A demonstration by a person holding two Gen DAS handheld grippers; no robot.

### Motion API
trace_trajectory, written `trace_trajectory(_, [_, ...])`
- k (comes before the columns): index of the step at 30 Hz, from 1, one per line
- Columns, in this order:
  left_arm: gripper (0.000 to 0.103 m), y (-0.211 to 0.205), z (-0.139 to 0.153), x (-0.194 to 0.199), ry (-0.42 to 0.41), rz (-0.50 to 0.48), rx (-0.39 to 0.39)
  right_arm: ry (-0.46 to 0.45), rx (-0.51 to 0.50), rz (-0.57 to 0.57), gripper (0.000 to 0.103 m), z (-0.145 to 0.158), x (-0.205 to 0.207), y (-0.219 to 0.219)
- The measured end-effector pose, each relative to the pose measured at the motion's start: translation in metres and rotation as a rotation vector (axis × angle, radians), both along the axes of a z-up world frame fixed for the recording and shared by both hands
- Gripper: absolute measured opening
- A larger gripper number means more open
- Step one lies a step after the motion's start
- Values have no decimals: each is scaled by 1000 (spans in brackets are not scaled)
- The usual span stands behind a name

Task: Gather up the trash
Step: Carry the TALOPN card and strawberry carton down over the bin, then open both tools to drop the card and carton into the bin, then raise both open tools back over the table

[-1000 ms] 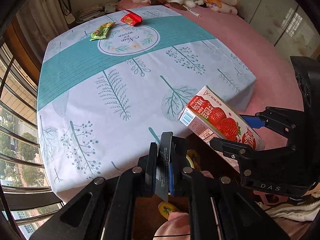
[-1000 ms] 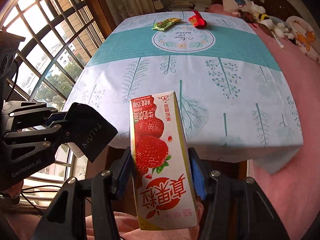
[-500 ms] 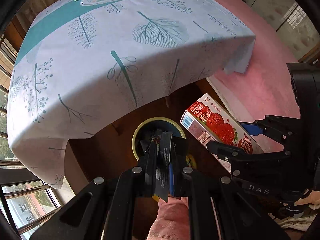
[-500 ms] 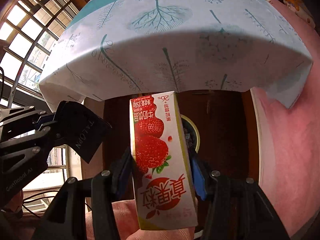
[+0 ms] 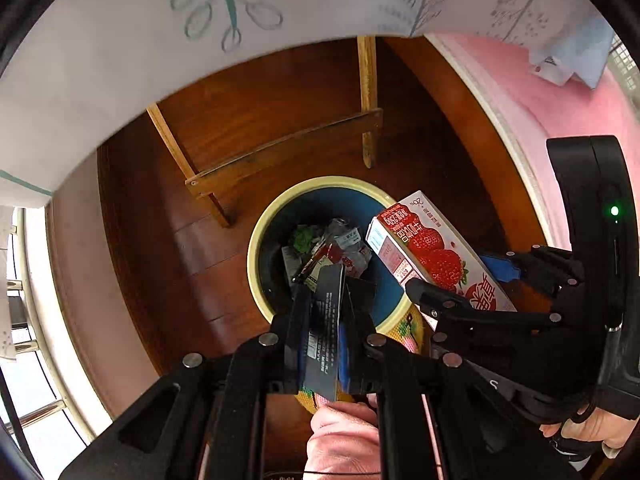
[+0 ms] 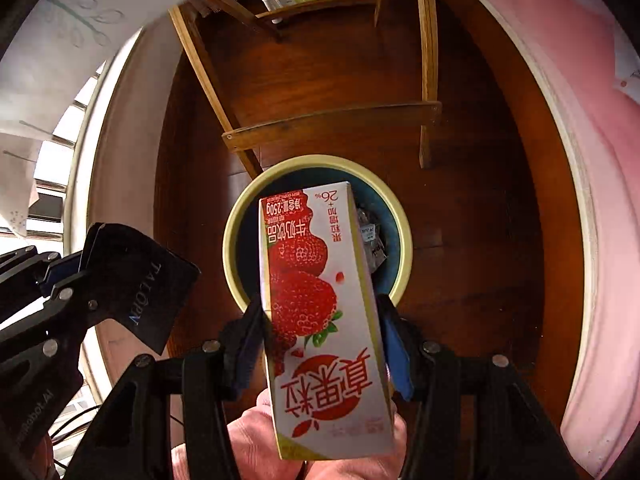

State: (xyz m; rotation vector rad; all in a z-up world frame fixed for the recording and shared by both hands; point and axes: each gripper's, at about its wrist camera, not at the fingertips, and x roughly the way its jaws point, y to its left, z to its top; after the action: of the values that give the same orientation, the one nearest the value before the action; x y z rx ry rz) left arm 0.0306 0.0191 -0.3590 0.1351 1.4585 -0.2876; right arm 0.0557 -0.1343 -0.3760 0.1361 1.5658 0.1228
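Glossy printed paper carton point(image 6: 320, 300), polished dark wood floor point(image 5: 200, 240), seemingly glazed bin point(image 5: 256, 256)

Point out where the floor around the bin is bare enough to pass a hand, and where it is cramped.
Bare wood floor lies between the bin and the pink bed edge, and on the bin's window side. Behind the bin it is cramped by the wooden table legs and crossbar. The bin mouth is crowded with wrappers, and the strawberry carton hangs over it.

You're holding two grippers point(image 5: 320, 320) point(image 6: 320, 344), one strawberry carton point(image 6: 320, 312), one black packet point(image 5: 325, 340); one bin point(image 5: 256, 240) is sitting below, holding several wrappers point(image 5: 324, 244).
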Motion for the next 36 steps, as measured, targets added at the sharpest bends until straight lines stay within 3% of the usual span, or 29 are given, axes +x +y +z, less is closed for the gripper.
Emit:
trace_trajectory(1, [13, -1, -9, 3, 4, 8, 2, 2, 1, -3, 55, -10, 1, -2])
trace_trajectory(3, [32, -2, -21, 4, 1, 24, -2, 11, 15, -18, 56, -28, 4, -5])
trace_trajectory(4, [54, -2, -25, 4, 0, 30, -1, 15, 17, -27, 56, -34, 4, -7])
trace_trajectory(5, [65, 0, -27, 5, -13, 45, 18, 18, 15, -30, 57, -40, 5, -9])
trace_trajectory(6, [67, 2, -27, 5, -20, 56, 19, 19, 5, -29, 59, -45, 3, -9])
trace_trajectory(7, [68, 4, -28, 5, -21, 66, 11, 18, 2, -25, 64, -45, 4, -7])
trace_trajectory(14, [68, 7, -30, 13, -3, 89, 52, 4, 15, 1, 65, -41, 1, -9])
trace_trajectory(23, [68, 11, 4, 13, -39, 66, 62, -16, 18, -30, 65, -13, 0, -10])
trace_trajectory(29, [68, 12, 50, 10, -51, 58, 51, -25, 29, -65, 65, 24, -5, -10])
trace_trajectory(36, [68, 12, 124, 4, -93, 34, 48, -46, 45, -110, 65, 86, -15, -11])
